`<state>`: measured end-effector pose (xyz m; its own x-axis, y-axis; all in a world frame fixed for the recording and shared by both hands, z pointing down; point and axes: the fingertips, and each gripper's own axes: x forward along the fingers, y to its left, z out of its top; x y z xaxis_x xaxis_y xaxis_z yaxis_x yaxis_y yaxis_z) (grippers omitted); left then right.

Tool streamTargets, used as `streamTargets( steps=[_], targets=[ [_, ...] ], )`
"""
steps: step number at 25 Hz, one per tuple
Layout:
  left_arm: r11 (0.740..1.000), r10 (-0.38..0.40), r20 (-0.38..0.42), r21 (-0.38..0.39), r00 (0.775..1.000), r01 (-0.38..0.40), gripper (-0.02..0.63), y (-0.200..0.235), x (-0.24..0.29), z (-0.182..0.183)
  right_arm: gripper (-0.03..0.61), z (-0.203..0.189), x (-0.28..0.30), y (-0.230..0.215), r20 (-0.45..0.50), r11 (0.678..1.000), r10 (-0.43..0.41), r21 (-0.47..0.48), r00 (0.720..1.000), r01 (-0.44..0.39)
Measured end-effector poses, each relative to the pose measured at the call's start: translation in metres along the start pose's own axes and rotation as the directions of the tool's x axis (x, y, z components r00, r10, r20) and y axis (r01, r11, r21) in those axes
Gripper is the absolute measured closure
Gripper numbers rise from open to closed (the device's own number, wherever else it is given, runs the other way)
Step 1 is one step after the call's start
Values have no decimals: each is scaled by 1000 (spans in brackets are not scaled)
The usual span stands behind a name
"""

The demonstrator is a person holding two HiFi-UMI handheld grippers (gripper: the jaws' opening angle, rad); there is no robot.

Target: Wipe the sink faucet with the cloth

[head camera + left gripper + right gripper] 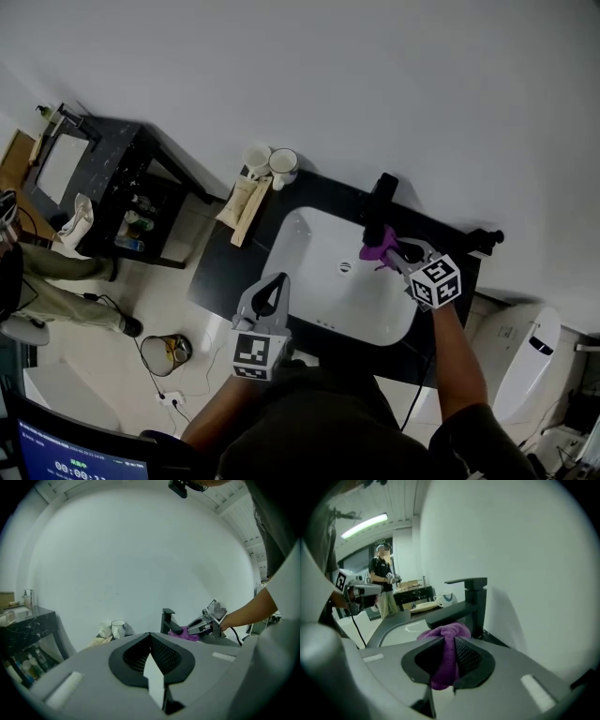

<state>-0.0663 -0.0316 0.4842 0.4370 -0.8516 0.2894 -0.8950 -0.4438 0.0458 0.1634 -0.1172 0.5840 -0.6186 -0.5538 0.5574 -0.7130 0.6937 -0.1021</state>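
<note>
Right of centre in the head view, the right hand-held gripper (390, 252) clamped the crumpled purple cloth (377, 249) just beneath the matte black square faucet (379, 208), whose spout lay crosswise ahead of it, while the left hand-held gripper (274, 285), jaws together and empty, hung lower left, farther off.

The right gripper (449, 645) clamps a purple cloth (442, 632) between its jaws, just under the black faucet (474, 603) spout.

Right gripper (394, 251) reached forward, arm extended, fingers clamped on cloth (446, 637). Left gripper (269, 295) held back, fingers together, empty.
</note>
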Motion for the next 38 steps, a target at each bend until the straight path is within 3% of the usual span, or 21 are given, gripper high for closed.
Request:
streamTargets(
  steps=[5,9,17,24,32,34,38],
  targets=[
    [999,38,2,7,999,-38,597,15,-14,4,517,12,24,-19,79,987,-40,155,996,27],
    [999,42,-7,2,999,-42,597,15,-23,1,517,22,29,-43,104,980,-149,147,983,133],
    [997,64,-20,-31,998,-65,597,17,-28,-6,517,27,39,-53,127,953,-129,290,983,88],
    [999,47,4,-19,999,-47,597,14,-15,6,518,19,56,-46,44,948,-93,311,995,75],
    [999,34,-19,-15,999,-35,597,13,-16,-2,518,-7,86,-48,-82,897,-107,422,991,132],
    [999,44,-11,-19,999,-44,597,19,-17,0,520,-15,91,-49,-86,875,-96,468,992,125],
    [998,59,-6,-27,998,-59,597,29,-18,-1,520,-19,90,-49,-72,865,-96,487,993,119]
  ],
)
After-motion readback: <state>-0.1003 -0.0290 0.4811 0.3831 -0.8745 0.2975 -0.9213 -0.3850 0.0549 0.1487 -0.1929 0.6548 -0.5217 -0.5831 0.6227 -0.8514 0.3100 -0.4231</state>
